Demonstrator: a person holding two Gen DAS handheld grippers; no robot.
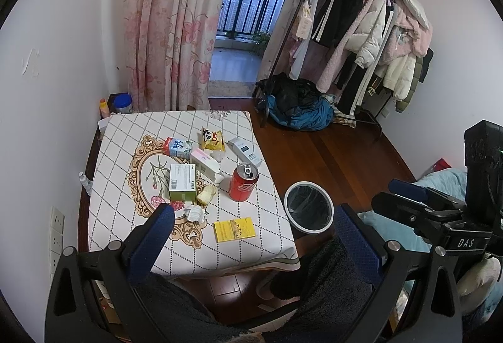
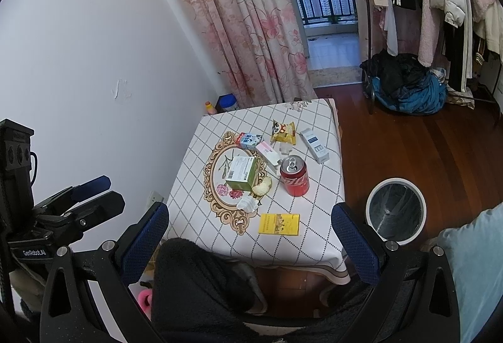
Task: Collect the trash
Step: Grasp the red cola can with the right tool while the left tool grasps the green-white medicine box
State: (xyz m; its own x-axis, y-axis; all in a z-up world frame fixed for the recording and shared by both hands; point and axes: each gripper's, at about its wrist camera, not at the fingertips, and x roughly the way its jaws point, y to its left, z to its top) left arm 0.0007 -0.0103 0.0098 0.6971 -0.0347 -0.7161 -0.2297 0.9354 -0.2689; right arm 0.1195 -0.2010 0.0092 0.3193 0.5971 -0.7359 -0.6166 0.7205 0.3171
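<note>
Trash strewn on the checked tablecloth [image 1: 251,236], both tongs hanging back above the near edge.
Left gripper [image 1: 251,236] gapes wide, empty; right gripper [image 2: 251,230] likewise spread, holding nothing. Ahead of them: yellow packet [image 2: 279,224], red can [image 2: 294,176], green box [image 2: 241,172]. Bin [image 2: 395,209] stands just right of the right tongs.
</note>
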